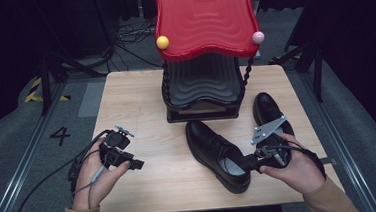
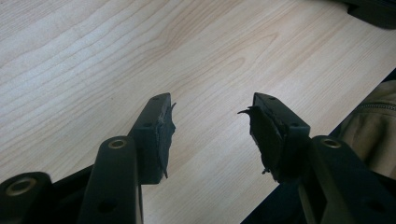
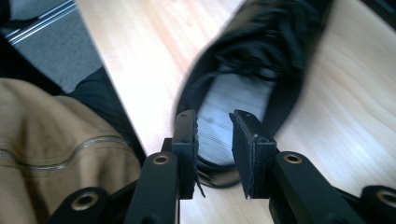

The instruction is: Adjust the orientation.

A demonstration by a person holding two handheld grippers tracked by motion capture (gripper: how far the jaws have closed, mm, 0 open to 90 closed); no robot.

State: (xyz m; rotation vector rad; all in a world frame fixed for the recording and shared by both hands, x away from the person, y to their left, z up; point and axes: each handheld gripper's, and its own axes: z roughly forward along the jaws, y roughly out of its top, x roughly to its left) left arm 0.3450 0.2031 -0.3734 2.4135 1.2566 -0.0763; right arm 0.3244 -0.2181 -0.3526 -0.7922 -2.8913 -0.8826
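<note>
High view has both black shoes still on the table point(image 1: 141, 104), none on the red-topped rack point(image 1: 202, 85) at 12 o'clock yet, and its black lower shelf looks empty, so pretty much everything's left to do. My right gripper point(image 3: 214, 128) hangs just over the heel opening of the near shoe point(image 1: 217, 154), jaws partly apart, nothing pinched. The other shoe point(image 1: 266, 108) sits at 2 o'clock. My left gripper point(image 2: 210, 121) idles at 9 o'clock, jaws apart over bare wood.
</note>
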